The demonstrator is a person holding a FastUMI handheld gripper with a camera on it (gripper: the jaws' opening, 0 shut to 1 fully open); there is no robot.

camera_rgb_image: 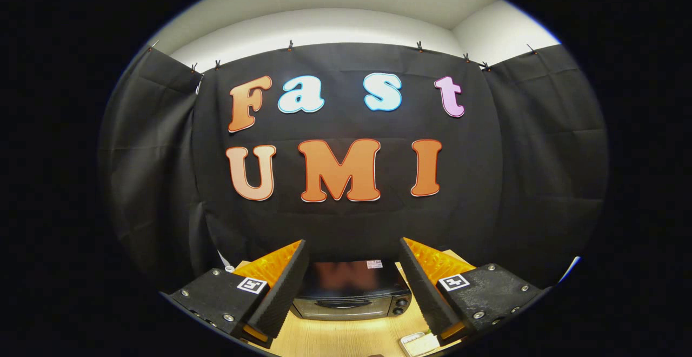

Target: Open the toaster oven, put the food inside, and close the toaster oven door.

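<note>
Beyond the spread claw (354, 270), the toaster oven (350, 295) sits door closed.

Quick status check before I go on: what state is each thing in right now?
toaster oven: door closed, sits on the wooden table beyond the fingers.
gripper: fingers open, holding nothing.
food: on the table near one finger, not yet inside.
</note>
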